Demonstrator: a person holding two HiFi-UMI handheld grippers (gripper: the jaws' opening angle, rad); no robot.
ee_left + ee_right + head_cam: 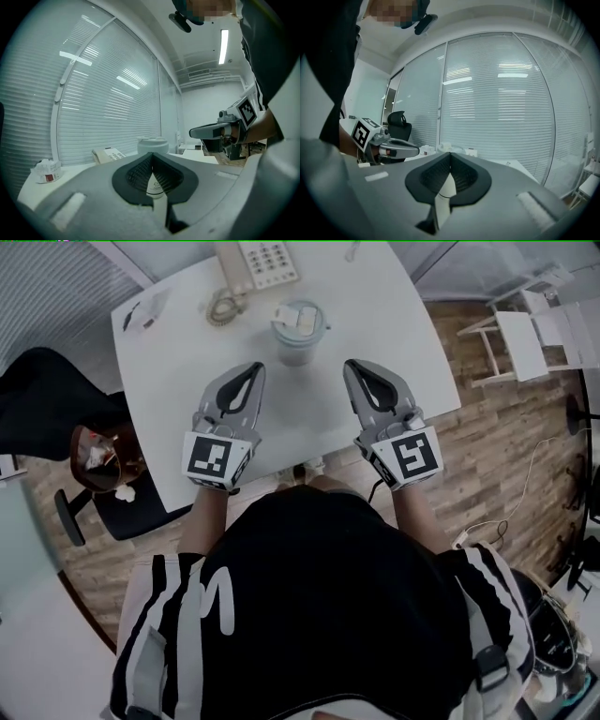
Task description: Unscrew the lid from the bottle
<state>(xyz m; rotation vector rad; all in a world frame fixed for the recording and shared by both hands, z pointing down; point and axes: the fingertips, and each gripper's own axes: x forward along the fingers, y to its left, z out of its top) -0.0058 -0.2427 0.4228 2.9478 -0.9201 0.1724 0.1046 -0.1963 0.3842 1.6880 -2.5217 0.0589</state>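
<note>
A pale bottle (298,332) with a white lid stands upright on the white table (187,399), past both grippers and between them. My left gripper (255,367) hovers over the table to the bottle's near left, jaws shut and empty. To the near right, my right gripper (352,366) is likewise shut with nothing in it. In the left gripper view the lid (153,144) rises just beyond my closed left gripper (151,155), and the right gripper (208,132) shows at the right. In the right gripper view the left gripper (399,149) shows at the left.
A desk telephone (259,262) with a coiled cord (223,306) sits at the table's far edge, and a pen (128,317) lies at the far left. A black office chair (52,399) stands left of the table, a white rack (520,338) to its right. A small packet (47,170) rests on the table.
</note>
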